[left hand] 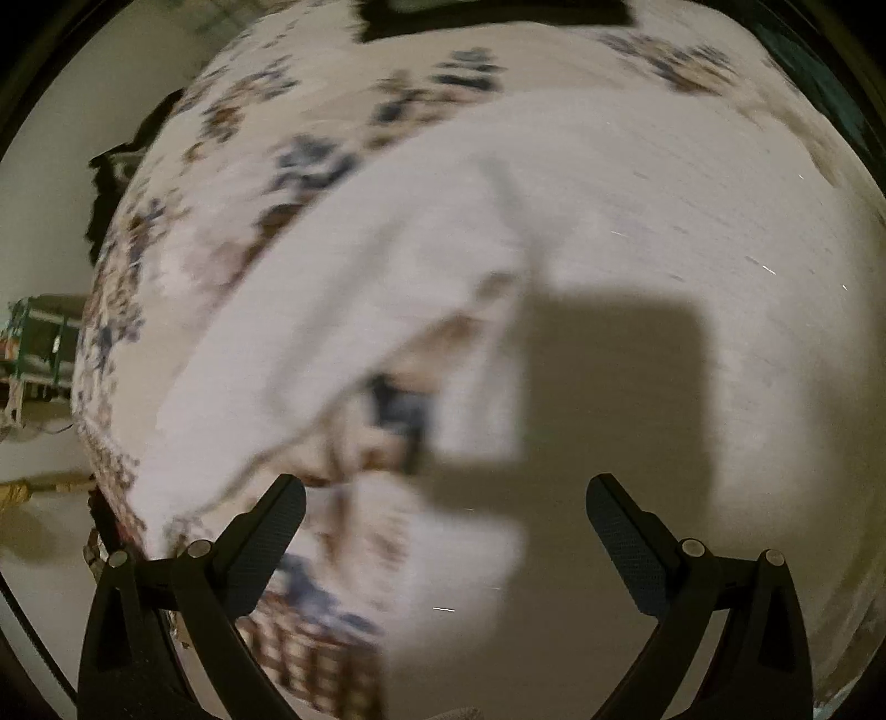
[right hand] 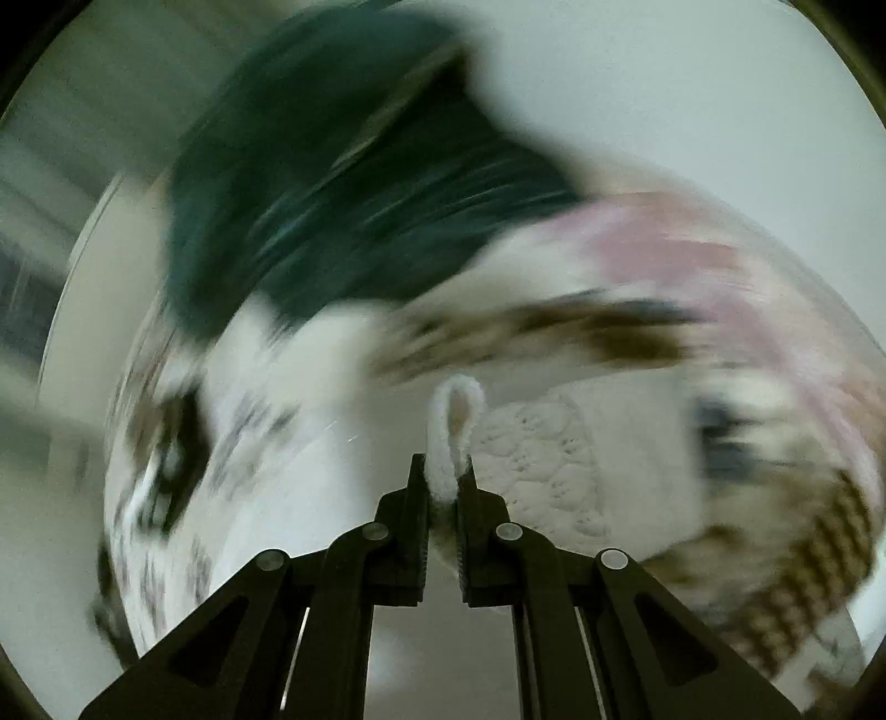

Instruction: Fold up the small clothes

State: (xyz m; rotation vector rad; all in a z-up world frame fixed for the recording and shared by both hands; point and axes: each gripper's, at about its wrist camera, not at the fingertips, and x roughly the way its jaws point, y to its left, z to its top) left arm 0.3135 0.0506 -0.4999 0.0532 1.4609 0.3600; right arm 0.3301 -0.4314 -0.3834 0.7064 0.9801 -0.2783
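A white garment (left hand: 609,232) lies spread over a patterned bedcover (left hand: 310,160), with one fold or sleeve (left hand: 310,343) running down to the left. My left gripper (left hand: 443,498) is open and empty just above the cloth, casting a square shadow on it. My right gripper (right hand: 441,476) is shut on a fuzzy white edge of the garment (right hand: 451,432), which loops up between the fingers. The textured white cloth (right hand: 542,459) hangs to the right of it. The right wrist view is heavily blurred.
A dark green cloth (right hand: 343,183) lies beyond the right gripper and a pink one (right hand: 692,249) to its right. The bed's left edge drops to a pale floor (left hand: 50,221), where a green crate (left hand: 39,343) stands. A dark item (left hand: 493,16) sits at the far edge.
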